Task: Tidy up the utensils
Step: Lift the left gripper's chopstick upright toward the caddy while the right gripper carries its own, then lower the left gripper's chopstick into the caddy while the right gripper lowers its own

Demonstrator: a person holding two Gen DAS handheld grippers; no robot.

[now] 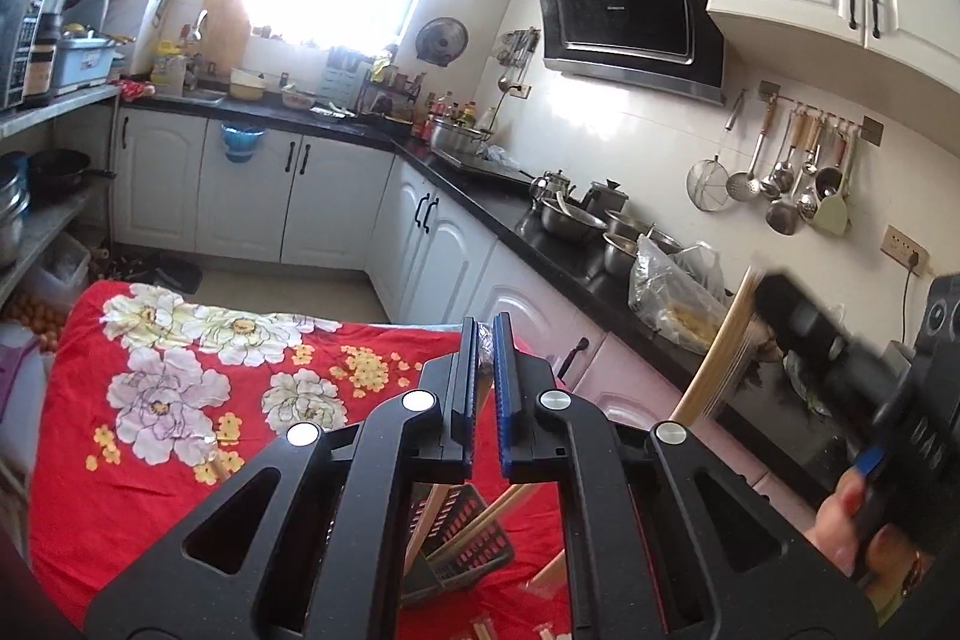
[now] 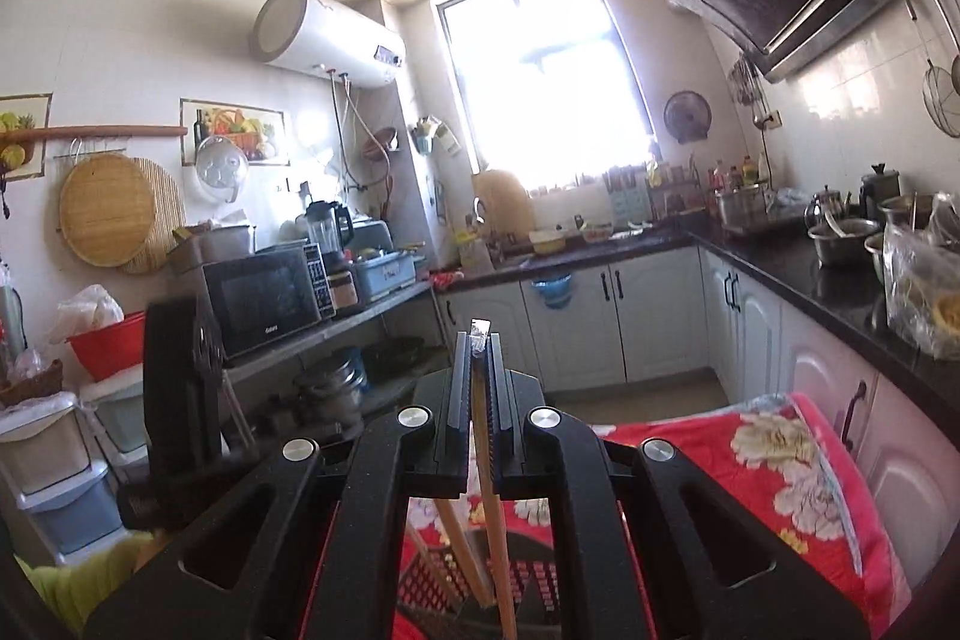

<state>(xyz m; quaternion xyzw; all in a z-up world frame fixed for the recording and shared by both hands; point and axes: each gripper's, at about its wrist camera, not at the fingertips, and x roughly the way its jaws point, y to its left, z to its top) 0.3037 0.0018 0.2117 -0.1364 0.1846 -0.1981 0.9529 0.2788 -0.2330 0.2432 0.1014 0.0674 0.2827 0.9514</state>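
Two tongs in play: left tongs (image 1: 486, 340) and right tongs (image 2: 478, 349), both raised above a table under a red floral cloth (image 1: 150, 328).

Right tongs, state: pressed together on a wooden chopstick (image 2: 493, 520), gripped close to its upper end; a small pale tip shows just past the fingertips.

Chopstick, long axis: runs along the fingers and hangs down and slightly right, its lower end going out of view below near the dark slotted basket (image 2: 540, 574).

Second chopstick (image 2: 459, 544): slants beside the held one, lower end in the basket; it seems to lean there on its own, though I cannot tell for sure.

Left tongs, state: nearly pressed together, with only a thin gap; something dark sits between the pads, but I cannot tell what it is or whether it is truly pinched.

Left view of the basket (image 1: 474, 532): it lies directly under the left tongs, tilted, with chopsticks (image 1: 498, 508) sticking out of it; a few more pale sticks (image 1: 483, 628) lie loose on the cloth at the bottom edge.

Deciding relation: basket straight below the held chopstick, stick already near vertical, so the coming move looks like a short lowering and release.

Nearer hand: the right, since it carries the stick; seen from the left camera its tongs (image 1: 774, 304) appear blurred, well to the right.

Risk: a tilted basket may tip.
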